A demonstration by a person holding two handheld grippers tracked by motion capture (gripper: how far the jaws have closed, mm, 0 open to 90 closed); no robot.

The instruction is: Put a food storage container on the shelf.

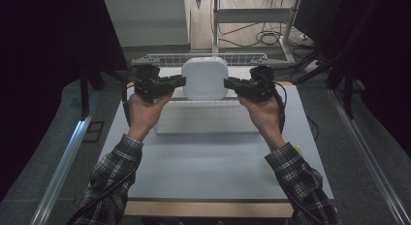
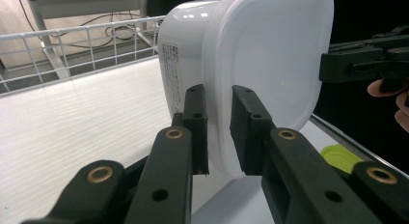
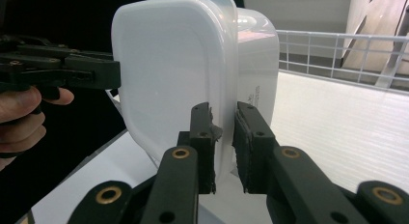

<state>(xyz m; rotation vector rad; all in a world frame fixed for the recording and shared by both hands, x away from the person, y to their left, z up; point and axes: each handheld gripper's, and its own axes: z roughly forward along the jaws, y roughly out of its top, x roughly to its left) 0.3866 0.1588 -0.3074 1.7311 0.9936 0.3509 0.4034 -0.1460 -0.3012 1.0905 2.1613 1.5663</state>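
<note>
Your left gripper [image 1: 180, 81] and right gripper [image 1: 228, 83] each clamp an edge rim of the white container [image 1: 205, 78], held above the table [image 1: 203, 157]; its underside stays hidden, and the yellow-green object [image 2: 339, 158] is half-covered

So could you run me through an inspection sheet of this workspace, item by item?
Surface: pale table top, wooden front edge.
Job's things: white lidded plastic box held up above the table by its lid rim.
Clutter: low white tray; wire rack behind; small yellow-green item at the table's right edge.
Grippers: left gripper and right gripper both shut on the box's rim, at opposite sides.
Cables: loose cords on floor beyond the table.
Surroundings: dark curtains either side.
</note>
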